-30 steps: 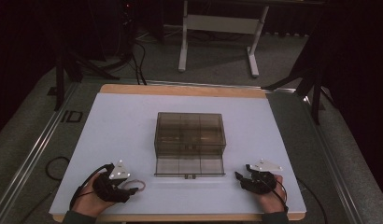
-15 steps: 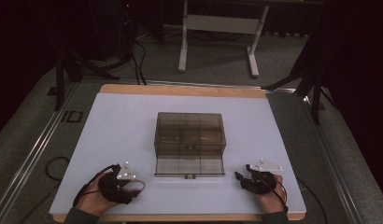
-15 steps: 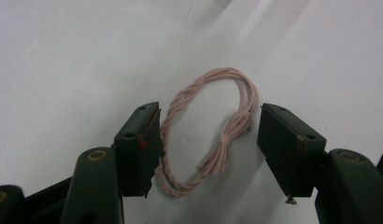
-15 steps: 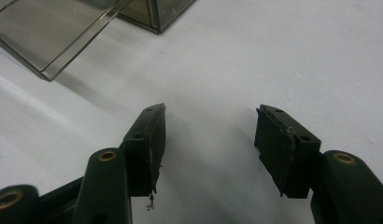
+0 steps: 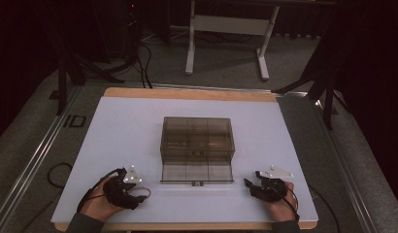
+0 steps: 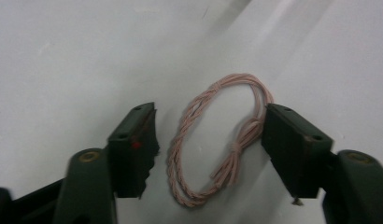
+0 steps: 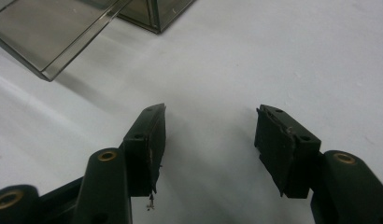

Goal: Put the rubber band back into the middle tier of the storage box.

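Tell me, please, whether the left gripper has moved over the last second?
Yes. In the high view the left gripper has shifted right, towards the open box, and its open fingers now flank the pink cord loop.

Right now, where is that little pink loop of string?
The pink string loop lies flat on the white table, between the left gripper's open jaws, left of the clear box.

My high view is dim and dark-edged—the table [image 5: 139,126] alone lit—while both gripper views look soft, slightly blurred.
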{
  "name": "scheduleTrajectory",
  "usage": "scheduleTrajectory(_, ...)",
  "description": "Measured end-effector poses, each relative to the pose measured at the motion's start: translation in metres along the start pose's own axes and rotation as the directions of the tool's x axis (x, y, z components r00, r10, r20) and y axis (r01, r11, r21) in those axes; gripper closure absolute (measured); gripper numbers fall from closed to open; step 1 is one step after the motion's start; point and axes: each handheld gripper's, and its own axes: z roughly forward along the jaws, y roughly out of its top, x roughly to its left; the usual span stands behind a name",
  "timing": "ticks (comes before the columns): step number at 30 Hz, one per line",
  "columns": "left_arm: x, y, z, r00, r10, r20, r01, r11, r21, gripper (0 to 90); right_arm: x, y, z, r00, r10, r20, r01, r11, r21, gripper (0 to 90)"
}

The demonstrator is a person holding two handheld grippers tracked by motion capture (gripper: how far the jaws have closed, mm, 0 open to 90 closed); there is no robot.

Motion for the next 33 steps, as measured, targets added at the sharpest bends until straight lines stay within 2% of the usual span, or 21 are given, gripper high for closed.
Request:
scheduleTrajectory(1, 0.001, 0.001, 0.0, 0.9998, -0.013, 0.015, 0.013, 0.9999, 0.01, 40.1, 0.0, 0.0, 0.0, 1.0, 0.0, 0.0, 0.0, 1.0, 0.0, 42.8)
scheduleTrajectory(7, 0.007, 0.007, -0.001, 0.9996, -0.019, 0.021, 0.018, 0.9986, 0.05, 53.9, 0.0, 0.0, 0.0, 1.0, 0.003, -0.002, -0.003, 1.0, -0.001, 42.8)
scheduleTrajectory(17, 0.013, 0.01, -0.003, 0.9996, -0.024, 0.013, 0.022, 0.9959, 0.088, 72.9, 0.0, 0.0, 0.0, 1.0, 0.003, -0.002, -0.003, 1.0, -0.001, 42.7)
scheduleTrajectory(19, 0.013, 0.011, -0.003, 0.9996, -0.028, 0.0, 0.027, 0.9946, 0.1, 79.7, 0.0, 0.0, 0.0, 1.0, 0.004, -0.002, -0.004, 1.0, -0.001, 42.8)
scheduleTrajectory(26, 0.013, 0.014, -0.003, 0.9997, -0.024, -0.005, 0.025, 0.9928, 0.118, 84.9, 0.0, 0.0, 0.0, 1.0, 0.004, -0.003, -0.004, 1.0, -0.001, 42.8)
scheduleTrajectory(33, 0.017, 0.014, -0.009, 0.999, -0.045, 0.0, 0.044, 0.9921, 0.117, 85.7, 0.0, 0.0, 0.0, 1.0, 0.005, -0.003, -0.005, 1.0, -0.001, 42.8)
